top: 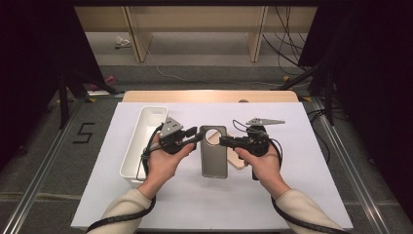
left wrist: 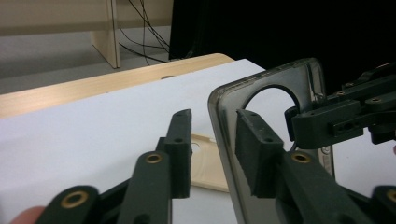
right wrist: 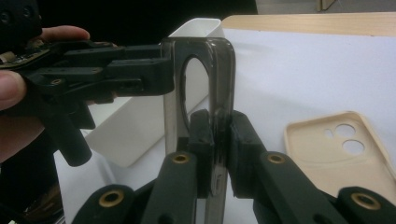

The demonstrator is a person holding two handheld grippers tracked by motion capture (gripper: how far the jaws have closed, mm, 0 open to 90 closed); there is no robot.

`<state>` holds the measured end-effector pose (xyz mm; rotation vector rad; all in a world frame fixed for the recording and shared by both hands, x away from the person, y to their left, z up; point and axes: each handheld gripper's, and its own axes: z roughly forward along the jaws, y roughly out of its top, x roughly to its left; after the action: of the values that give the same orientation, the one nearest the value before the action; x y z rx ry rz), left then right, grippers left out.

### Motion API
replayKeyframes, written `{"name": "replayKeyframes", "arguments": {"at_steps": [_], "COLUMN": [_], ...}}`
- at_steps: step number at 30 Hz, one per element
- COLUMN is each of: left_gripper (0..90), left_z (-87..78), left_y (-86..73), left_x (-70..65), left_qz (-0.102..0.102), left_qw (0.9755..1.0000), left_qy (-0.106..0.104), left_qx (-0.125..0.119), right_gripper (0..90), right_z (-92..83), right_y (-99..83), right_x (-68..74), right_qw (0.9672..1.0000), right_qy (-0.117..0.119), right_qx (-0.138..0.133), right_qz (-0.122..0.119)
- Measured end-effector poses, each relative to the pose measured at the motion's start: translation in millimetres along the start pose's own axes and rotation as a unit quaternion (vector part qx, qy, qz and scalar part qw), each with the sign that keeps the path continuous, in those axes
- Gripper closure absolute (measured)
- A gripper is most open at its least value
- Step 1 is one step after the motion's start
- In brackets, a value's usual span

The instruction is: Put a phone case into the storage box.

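Gripping one grey case (top: 214, 152), two claws

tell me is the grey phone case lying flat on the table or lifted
Lifted: the grey phone case stands off the table, right tongs clamped on its edge, above the beige case.

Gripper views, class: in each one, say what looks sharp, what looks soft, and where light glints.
Left gripper view: near fingers soft, grey phone case edge sharper, rim glinting. Right gripper view: fingers fairly crisp, beige case softer, glare streaks down the grey case's wall.
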<state>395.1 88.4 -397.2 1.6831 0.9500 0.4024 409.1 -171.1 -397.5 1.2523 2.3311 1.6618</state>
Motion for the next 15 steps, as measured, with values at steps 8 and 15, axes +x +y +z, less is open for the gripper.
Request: {"name": "replayKeyframes", "arguments": {"at_steps": [8,15], "left_gripper": [78.6,77.9], "left_z": [1.5,2.1], "left_y": [-0.5,-0.5], "left_x": [-0.2,-0.7], "left_qz": [-0.028,-0.035], "left_qw": [0.9995,0.9993], "left_qy": [-0.008,0.004], "left_qx": [0.008,0.008], "right_gripper": [81.9,81.8], "right_z": [0.7,1.8], "right_y": [-0.7,-0.7], "right_x": [1.9,5.1], "right_qw": [1.0000,0.9999], "right_qy": [-0.002,-0.003], "right_qx": [0.002,0.002], "right_qz": [-0.007,-0.015]}}
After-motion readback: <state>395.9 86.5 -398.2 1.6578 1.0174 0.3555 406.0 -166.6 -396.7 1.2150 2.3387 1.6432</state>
